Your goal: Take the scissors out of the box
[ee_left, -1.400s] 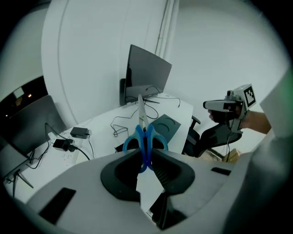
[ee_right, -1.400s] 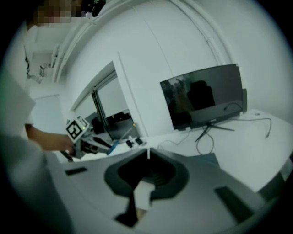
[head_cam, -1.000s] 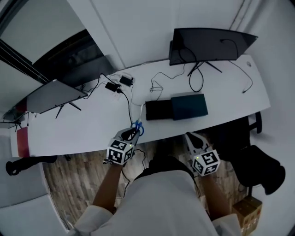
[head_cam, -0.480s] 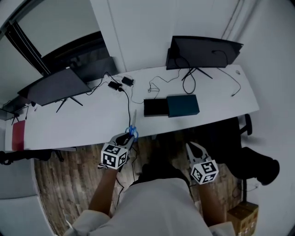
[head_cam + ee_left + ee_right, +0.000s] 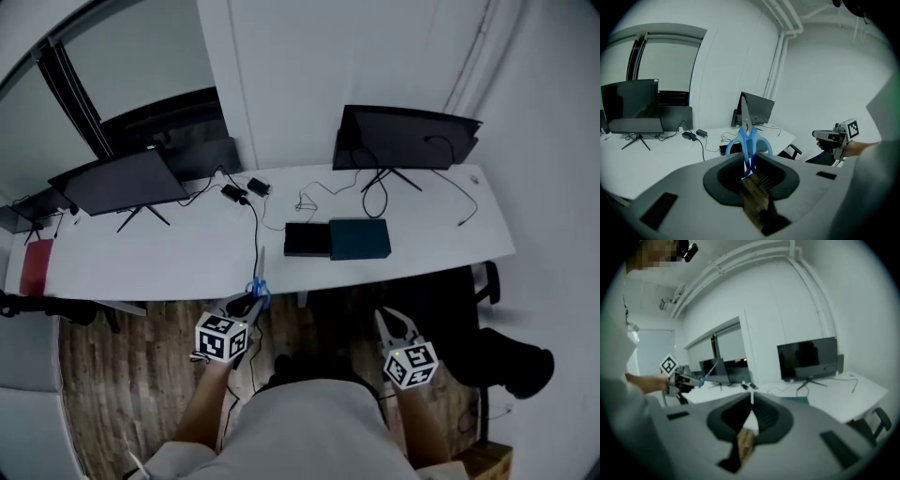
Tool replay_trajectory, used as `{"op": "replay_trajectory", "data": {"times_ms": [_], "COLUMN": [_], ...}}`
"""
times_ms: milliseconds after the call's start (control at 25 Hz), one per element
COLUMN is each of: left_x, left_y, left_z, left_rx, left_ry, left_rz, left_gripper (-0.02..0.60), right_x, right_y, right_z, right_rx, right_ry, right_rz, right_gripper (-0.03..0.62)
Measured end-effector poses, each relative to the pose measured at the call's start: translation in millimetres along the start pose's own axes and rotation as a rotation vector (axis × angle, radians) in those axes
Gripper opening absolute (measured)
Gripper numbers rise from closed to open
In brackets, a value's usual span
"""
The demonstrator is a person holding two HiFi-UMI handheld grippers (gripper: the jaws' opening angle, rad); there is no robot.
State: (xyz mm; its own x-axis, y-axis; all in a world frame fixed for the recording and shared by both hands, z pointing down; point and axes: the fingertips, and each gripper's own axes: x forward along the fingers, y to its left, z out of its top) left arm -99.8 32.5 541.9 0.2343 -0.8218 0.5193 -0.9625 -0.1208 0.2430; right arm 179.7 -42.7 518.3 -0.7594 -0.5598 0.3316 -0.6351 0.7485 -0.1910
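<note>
Room: a long white desk (image 5: 169, 253) against a white wall, two dark monitors (image 5: 403, 139) on it, cables trailing between them, wood floor (image 5: 122, 375) under me.
Box: (image 5: 337, 240) dark, one half black and one half teal, near the desk's front edge, between the monitors.
Scissors: (image 5: 749, 140) blue-handled, out of the box and well apart from it, blades pointing up and away from me.
My left gripper: (image 5: 750, 161) clamped on the scissors' handles, held in front of the desk edge.
My right gripper: (image 5: 751, 401) jaws together with nothing between them, held off to the side, clear of the desk.
</note>
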Motion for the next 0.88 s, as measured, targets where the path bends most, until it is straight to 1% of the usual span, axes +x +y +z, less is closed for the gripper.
{"op": "replay_trajectory", "data": {"times_ms": [240, 520, 680, 880], "left_x": [-5, -16, -18, -23], "left_y": [-29, -66, -77, -81], "left_z": [15, 17, 21, 26], "left_rx": [-0.050, -0.098, -0.111, -0.121], "left_ry": [-0.074, -0.133, -0.166, -0.200], "left_rz": [0.053, 0.093, 0.115, 0.135], "left_gripper": [0.101, 0.101, 0.101, 0.101], "right_x": [-10, -23, -23, -20], "right_y": [-26, -56, -71, -74], "right_z": [26, 49, 53, 65], "right_rx": [-0.038, -0.066, -0.067, -0.091], "right_ry": [-0.017, -0.055, -0.073, -0.096], "right_rz": [0.073, 0.137, 0.155, 0.181], "right_gripper": [0.034, 0.034, 0.034, 0.034]}}
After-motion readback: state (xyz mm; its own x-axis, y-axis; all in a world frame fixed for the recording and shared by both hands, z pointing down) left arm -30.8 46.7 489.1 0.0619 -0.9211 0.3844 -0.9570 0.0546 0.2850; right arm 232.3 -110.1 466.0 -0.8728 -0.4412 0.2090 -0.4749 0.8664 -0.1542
